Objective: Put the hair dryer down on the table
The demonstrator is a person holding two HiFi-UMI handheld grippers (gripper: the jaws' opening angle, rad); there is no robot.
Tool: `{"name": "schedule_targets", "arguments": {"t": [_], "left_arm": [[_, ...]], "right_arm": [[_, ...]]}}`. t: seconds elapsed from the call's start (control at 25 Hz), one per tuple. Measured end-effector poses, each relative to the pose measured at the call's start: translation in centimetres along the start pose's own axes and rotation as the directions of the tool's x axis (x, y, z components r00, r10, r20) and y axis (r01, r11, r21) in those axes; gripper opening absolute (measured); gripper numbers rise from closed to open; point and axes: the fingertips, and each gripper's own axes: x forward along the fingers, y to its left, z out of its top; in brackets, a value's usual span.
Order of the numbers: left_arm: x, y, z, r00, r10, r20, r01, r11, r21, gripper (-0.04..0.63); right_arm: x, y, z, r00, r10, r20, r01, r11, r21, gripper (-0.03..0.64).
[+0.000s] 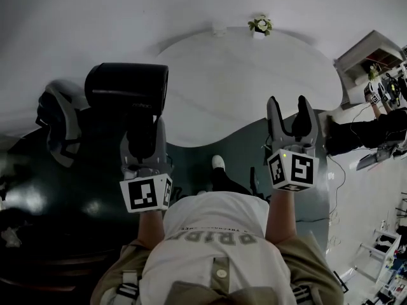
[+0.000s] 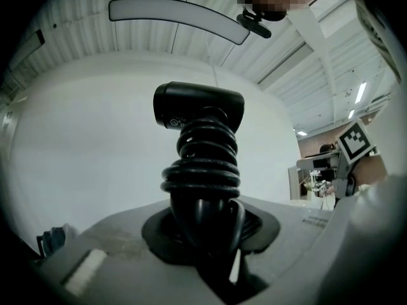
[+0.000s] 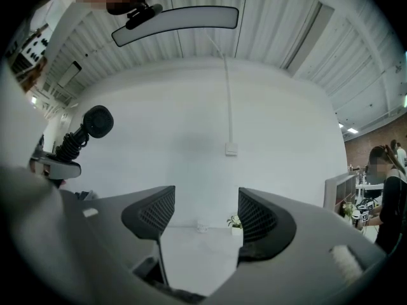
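The jaws of the left gripper (image 2: 205, 234) are clamped on the handle of the dryer (image 2: 198, 107), round which the cord (image 2: 203, 167) is coiled. The barrel is held upright above the grip. The jaws of the right gripper (image 3: 198, 218) stand apart, with nothing between them. In the head view the dryer is seen over dark floor, near the edge of the white table (image 1: 241, 88) and not yet set down. The carrying step is judged to be in hand. Next, the dryer would have to be brought over the tabletop, lowered until it rests, and only then released. A small plant (image 1: 260, 25) at the far edge is well apart.
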Motion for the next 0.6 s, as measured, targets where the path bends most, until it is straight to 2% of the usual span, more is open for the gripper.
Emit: {"name": "schedule_targets", "arguments": {"t": [0.6], "left_arm": [[8.2, -3.0, 0.4, 0.999, 0.039, -0.024, -0.039, 0.999, 0.006, 0.130]], "right_arm": [[7.9, -5.3, 0.0, 0.998, 0.066, 0.009, -0.066, 0.998, 0.007, 0.299]]}}
